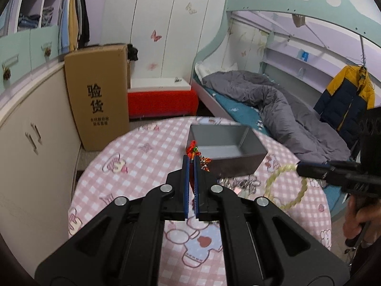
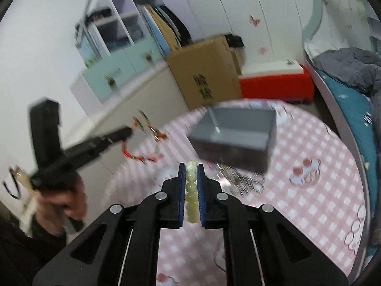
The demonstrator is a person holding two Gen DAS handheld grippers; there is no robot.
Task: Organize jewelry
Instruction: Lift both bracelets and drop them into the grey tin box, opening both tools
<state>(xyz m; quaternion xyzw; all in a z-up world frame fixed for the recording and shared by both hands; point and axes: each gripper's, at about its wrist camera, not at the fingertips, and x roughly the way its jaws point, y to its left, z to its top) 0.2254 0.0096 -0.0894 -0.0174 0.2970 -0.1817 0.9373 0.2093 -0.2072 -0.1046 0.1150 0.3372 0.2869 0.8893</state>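
My left gripper [image 1: 191, 160] is shut on a red tasselled charm [image 1: 192, 152] with small beads dangling to its right, held above the table just in front of the grey box [image 1: 238, 164]. The charm also shows in the right wrist view [image 2: 147, 128], hanging from the left gripper [image 2: 129, 131]. My right gripper [image 2: 191, 166] is shut on a pale green bead bracelet [image 2: 191, 190], lifted above the table; in the left wrist view the bracelet [image 1: 295, 200] hangs as a loop from the right gripper [image 1: 298, 166]. A silver chain [image 1: 238, 182] lies on the table by the box.
The round table [image 1: 133, 171] has a pink checked cloth. A tall cardboard box [image 1: 97, 95] and a red bench [image 1: 162, 102] stand behind it. A bunk bed with a grey quilt [image 1: 273, 104] is to the right, and cabinets [image 1: 31, 143] are to the left.
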